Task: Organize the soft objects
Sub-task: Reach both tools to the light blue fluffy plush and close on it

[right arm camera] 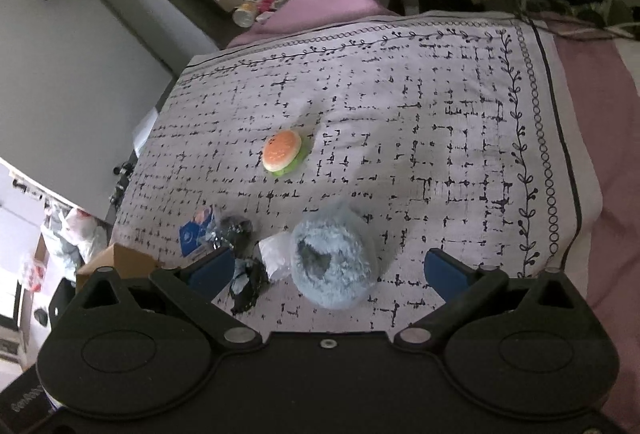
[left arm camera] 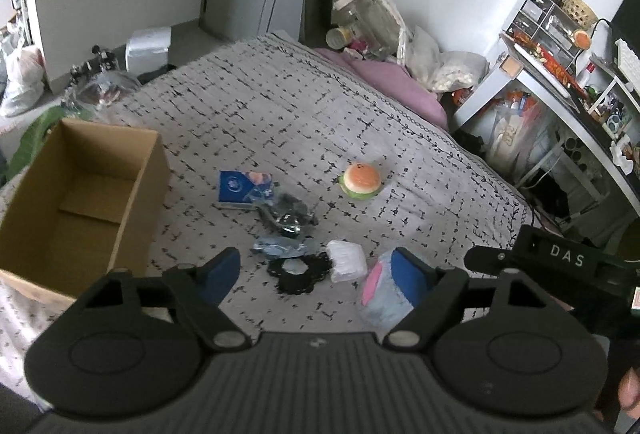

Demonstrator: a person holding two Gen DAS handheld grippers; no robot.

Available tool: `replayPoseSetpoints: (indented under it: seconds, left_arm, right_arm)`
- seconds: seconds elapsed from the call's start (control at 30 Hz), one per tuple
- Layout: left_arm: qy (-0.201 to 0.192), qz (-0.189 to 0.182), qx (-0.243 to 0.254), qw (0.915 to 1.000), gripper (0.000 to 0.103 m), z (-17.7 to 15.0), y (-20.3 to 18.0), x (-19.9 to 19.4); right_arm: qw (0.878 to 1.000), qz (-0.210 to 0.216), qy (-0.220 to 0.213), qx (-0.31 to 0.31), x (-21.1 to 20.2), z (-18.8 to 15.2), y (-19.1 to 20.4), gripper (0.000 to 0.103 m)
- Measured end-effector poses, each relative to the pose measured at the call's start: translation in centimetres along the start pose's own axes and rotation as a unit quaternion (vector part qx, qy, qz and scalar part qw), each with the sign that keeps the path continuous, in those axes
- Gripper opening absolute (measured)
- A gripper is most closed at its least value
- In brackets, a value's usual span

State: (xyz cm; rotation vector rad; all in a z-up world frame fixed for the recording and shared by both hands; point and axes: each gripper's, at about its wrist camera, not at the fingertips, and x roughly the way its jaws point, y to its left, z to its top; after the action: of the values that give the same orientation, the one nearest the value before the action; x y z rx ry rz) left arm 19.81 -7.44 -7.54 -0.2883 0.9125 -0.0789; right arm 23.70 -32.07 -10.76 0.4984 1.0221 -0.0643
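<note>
Both grippers hang over the bed (right arm camera: 400, 105) with jaws spread and nothing between the pads. The left gripper (left arm camera: 320, 274) is above a black doily (left arm camera: 298, 274) and a white packet (left arm camera: 346, 260). The right gripper (right arm camera: 332, 270) frames a blue plush (right arm camera: 334, 262). A burger toy (left arm camera: 360, 179) lies farther off, and an empty box (left arm camera: 80, 193) stands at the left.

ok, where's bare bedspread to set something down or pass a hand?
Free: the far bedspread beyond the burger toy, and its right side out to the vine border, seen from the right wrist. The cardboard box looks empty. Crowded: the near cluster from blue packet to fluffy blue plush.
</note>
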Motion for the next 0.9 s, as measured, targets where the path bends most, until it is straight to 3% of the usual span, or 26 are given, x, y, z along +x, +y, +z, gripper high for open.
replayPoseSetpoints:
  seconds: [0.23, 0.37, 0.47, 0.83, 0.9]
  left_arm:
    - [0.026, -0.014, -0.029, 0.9991, 0.066, 0.3, -0.4, 3.4]
    - [0.046, -0.022, -0.049, 0.9975, 0.057, 0.3, -0.4, 5.6]
    - [0.063, -0.034, -0.063, 0.9955, 0.051, 0.1, -0.5, 7.3]
    - [0.111, -0.058, -0.091, 0.9879, 0.037, -0.9, -1.7, 12.4]
    - [0.115, -0.06, -0.092, 0.9872, 0.034, -1.1, -1.8, 13.1]
  right_arm:
    - [1.0, -0.017, 0.01, 0.019, 2.2, 0.3, -0.3, 0.101]
    - [0.998, -0.033, 0.02, 0.049, 3.7, 0.5, -1.3, 0.094]
    - [0.997, -0.044, 0.024, 0.054, 4.8, 0.5, -1.6, 0.093]
    - [0.991, -0.023, 0.075, 0.107, 8.5, 0.4, -3.0, 0.073]
    - [0.989, -0.021, 0.082, 0.117, 9.0, 0.3, -3.1, 0.064]
